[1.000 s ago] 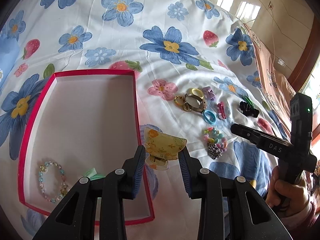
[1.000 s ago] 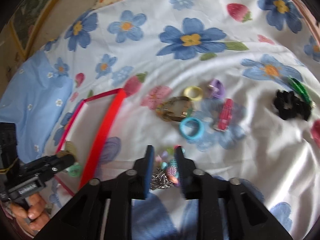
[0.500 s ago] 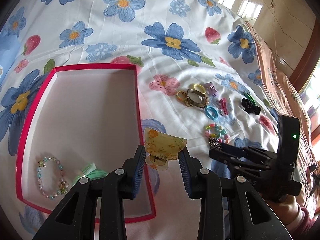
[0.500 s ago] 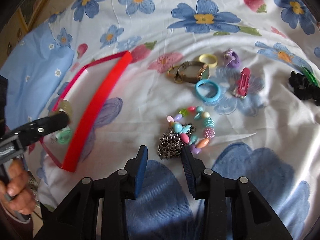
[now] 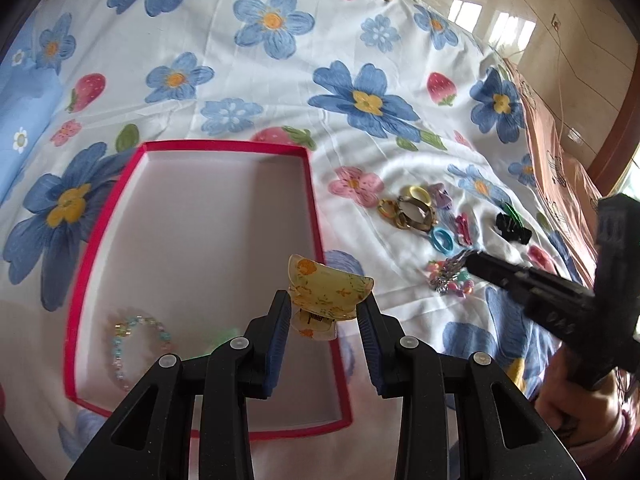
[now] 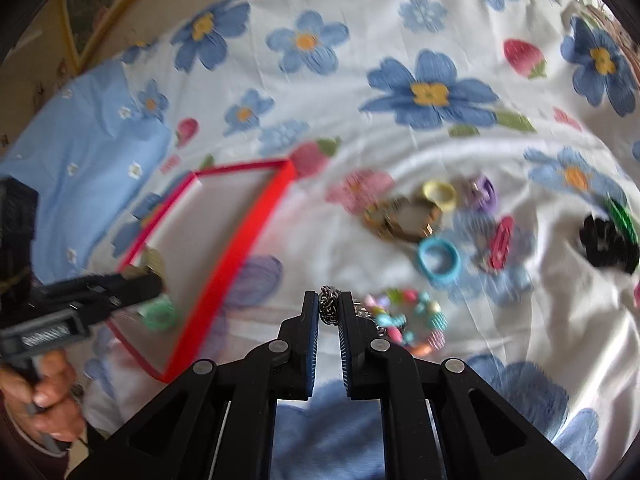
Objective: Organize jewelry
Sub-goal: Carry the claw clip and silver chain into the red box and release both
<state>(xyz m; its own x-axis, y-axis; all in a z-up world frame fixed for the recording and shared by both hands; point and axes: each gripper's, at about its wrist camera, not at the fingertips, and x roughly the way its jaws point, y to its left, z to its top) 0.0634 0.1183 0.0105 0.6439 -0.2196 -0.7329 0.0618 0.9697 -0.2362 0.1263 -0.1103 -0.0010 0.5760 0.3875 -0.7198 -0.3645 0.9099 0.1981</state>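
Nearest the left camera, the left gripper [image 5: 324, 312] grasps a translucent yellow hair claw clip with orange flower prints [image 5: 326, 292] between its fingers, holding it over the near right edge of the shallow red-rimmed white box [image 5: 310, 184] that lies on the flower-print bedsheet [image 5: 248, 84].

Nearest the right camera, the right gripper [image 6: 329, 308] is closing its fingers on a silver chain-link piece [image 6: 329, 305], pinched at the fingertips; the chain trails right toward a bracelet of mixed pastel beads [image 6: 416, 322] on the sheet.

Inside the box, a pale beaded bracelet [image 5: 134, 344] and a mint green item [image 6: 158, 314] already lie at the near end. Most of the box is bare, so the sorting looks early.

Farther off, left on the bed: a blue ring-shaped hair tie [image 6: 439, 260], a gold-toned link bracelet [image 6: 404, 220], a yellow ring-shaped hair tie [image 6: 439, 196], a purple clip [image 6: 484, 194], a pink snap clip [image 6: 502, 242] and a black hair claw [image 6: 606, 246] with something green beside it.

The right view is blurred. The green item's shape is unclear, partly behind the left fingers. Whether the chain joins the pastel beads cannot be told.
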